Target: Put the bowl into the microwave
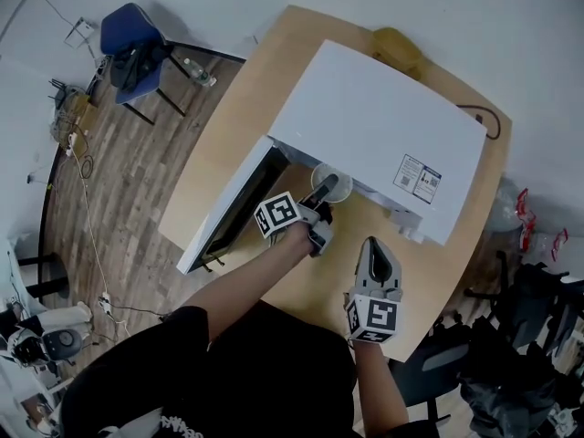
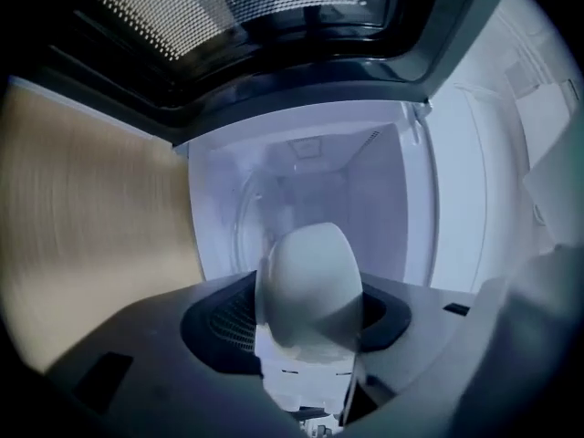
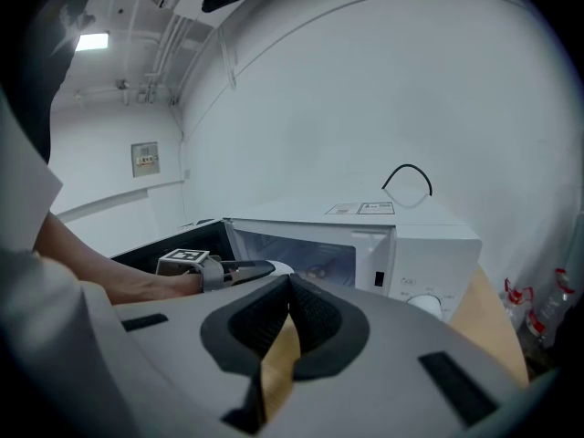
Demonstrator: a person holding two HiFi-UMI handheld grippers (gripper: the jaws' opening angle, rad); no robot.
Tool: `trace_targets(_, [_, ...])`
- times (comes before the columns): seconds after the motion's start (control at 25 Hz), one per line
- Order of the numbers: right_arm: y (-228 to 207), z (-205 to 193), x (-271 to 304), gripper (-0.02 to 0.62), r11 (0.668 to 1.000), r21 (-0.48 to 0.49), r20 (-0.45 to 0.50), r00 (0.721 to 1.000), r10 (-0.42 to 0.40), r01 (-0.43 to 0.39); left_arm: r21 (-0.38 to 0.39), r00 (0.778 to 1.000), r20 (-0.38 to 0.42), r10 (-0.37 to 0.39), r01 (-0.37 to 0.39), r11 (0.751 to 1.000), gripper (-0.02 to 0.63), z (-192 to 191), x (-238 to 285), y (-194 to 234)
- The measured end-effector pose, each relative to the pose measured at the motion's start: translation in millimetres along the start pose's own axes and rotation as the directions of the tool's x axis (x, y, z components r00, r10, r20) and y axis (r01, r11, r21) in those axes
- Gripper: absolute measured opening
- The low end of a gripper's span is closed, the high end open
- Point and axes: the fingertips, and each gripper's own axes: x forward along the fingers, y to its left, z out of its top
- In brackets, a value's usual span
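The white microwave (image 1: 383,126) sits on the light wooden counter (image 1: 228,135) with its door (image 1: 233,210) swung wide open to the left side of the head view. The left tool (image 1: 324,194) is clamped on the pale bowl (image 1: 331,182), gripping it by the rim, and holds it right at the mouth of the oven, just above the front edge of the opening. In the left gripper view the bowl (image 2: 308,281) stands between the two jaws, both pads pressed against it. The bright empty cavity (image 2: 319,181) lies straight beyond it, the dark mesh window of the open door (image 2: 274,26) above and the wood of the counter (image 2: 82,217) to the left. The right tool (image 1: 375,245) hovers over the counter in front of the microwave's control side, well apart from the bowl. Its jaws are closed together at the tips with nothing between them, as the right gripper view shows (image 3: 290,286). That same view shows the microwave (image 3: 401,245) from the front with its dial (image 3: 424,304), a black cable (image 3: 408,176) looped above its top, and the left tool (image 3: 237,270) reaching in at the opening. A blue chair (image 1: 132,44) stands on the wooden floor beyond the counter
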Motion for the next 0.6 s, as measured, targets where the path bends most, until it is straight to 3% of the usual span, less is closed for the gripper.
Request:
trace_targets(0.24, [-11,-3,7,0.060,1.000,0.003,-0.010,1.000,-0.014,0.014,-0.116,0.995,0.058,-0.080,0.086,0.990,0.227,9,23,13])
trace_targets(0.6, [-20,-12,0,0.060,0.998,0.008,-0.014,0.998,-0.054,0.055,-0.085,0.994,0.103,0.021,-0.013,0.996,0.227,19,41,27])
